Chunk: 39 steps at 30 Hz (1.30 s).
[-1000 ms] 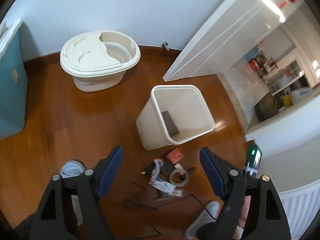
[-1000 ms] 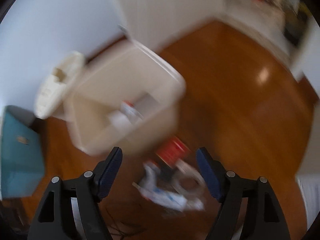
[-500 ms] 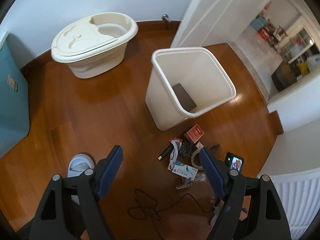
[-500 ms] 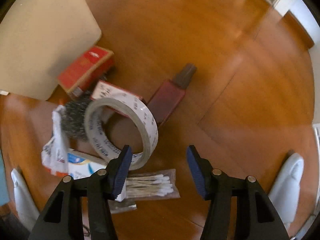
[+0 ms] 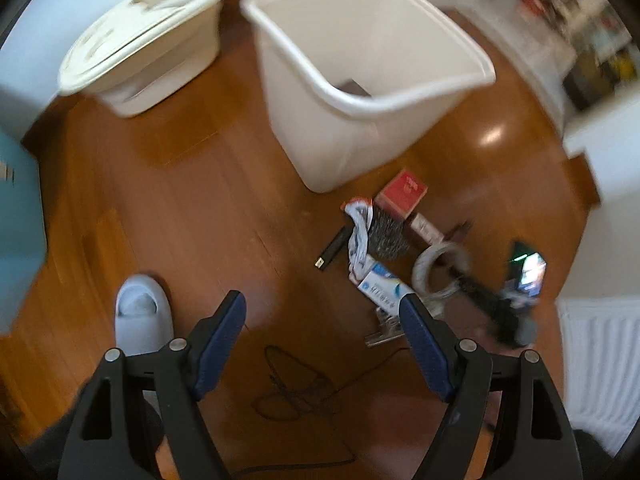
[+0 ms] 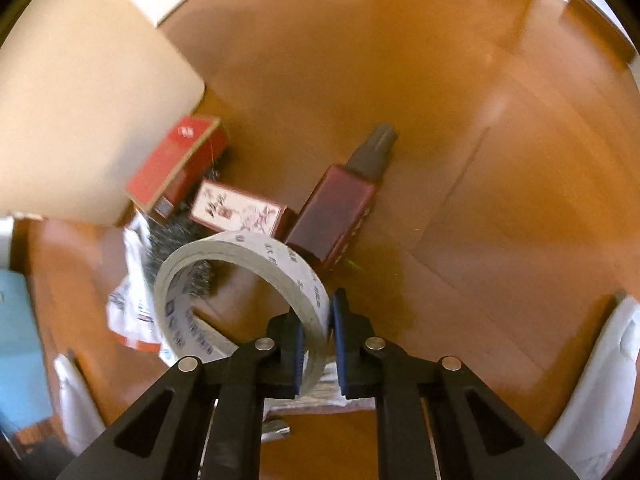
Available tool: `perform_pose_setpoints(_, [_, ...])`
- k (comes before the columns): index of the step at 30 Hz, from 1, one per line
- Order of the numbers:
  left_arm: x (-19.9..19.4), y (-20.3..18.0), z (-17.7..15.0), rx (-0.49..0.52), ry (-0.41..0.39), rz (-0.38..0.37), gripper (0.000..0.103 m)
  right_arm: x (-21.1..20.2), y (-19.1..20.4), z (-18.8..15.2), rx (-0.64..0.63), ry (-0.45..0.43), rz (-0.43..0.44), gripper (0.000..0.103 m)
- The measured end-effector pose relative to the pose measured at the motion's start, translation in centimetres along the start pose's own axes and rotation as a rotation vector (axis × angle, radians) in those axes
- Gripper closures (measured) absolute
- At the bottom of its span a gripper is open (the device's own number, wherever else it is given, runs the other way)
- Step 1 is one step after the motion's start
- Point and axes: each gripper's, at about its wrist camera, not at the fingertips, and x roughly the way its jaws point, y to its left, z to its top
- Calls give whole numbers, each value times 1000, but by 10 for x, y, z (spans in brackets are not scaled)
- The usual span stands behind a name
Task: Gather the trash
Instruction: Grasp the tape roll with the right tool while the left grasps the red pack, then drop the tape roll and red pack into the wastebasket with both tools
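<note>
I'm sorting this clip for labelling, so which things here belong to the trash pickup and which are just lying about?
Job:
right gripper shut on the tape roll
waste bin
red box
floral box
dark red bottle
steel wool
left gripper, open

Lying about:
lidded tub
slipper
cable

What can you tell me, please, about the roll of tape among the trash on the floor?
The pale grey roll of printed adhesive tape is a wide hoop with a thin wall and dark lettering around its band. It stands on edge, tilted, over the brown wooden floor. The right gripper has its blue-padded jaws shut on the near wall, one inside the hoop, one outside.
</note>
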Motion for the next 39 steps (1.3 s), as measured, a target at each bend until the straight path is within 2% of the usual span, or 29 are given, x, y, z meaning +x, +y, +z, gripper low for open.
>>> perform_pose_setpoints(5, [49,-67,8,296,-20,100,24,-37,-36,-5,113,-80,74,91])
perform_pose_setpoints(8, [89,-101,25,426,-8,84,24,-46,-51,-4,151,-110,105,91])
perform_pose_setpoints(10, [115,-124,38,519,-10,102,24,-45,-64,4,184,-121,117,91])
perform_pose_setpoints(13, [154,-150,62,624,25,115,24,-48,-66,6,201,-150,138,91])
perform_pose_setpoints(17, [203,-171,84,750,82,177,24,-48,-65,27,167,-180,147,91])
perform_pose_setpoints(21, [239,-174,96,777,140,176,24,-56,-65,37,141,-223,153,91])
perform_pose_setpoints(23, [247,-175,97,779,151,152,23,-58,-65,40,132,-237,156,91])
perform_pose_setpoints(25, [249,-174,103,751,151,95,23,-54,-62,38,134,-242,159,91])
perform_pose_setpoints(28, [253,-166,111,668,204,23,23,-52,-64,36,147,-242,161,91])
perform_pose_setpoints(30, [255,-162,111,630,245,-47,31,-53,-67,31,158,-237,161,91])
perform_pose_setpoints(31, [254,-162,111,620,248,-77,43,-52,-68,30,164,-234,160,91])
perform_pose_setpoints(32, [253,-162,110,611,250,-96,48,-54,-69,28,169,-233,159,91])
perform_pose_setpoints(35, [250,-164,105,599,250,-125,48,-59,-70,25,175,-238,155,91])
perform_pose_setpoints(39, [233,-168,96,592,198,-132,48,-55,-64,33,176,-248,149,91])
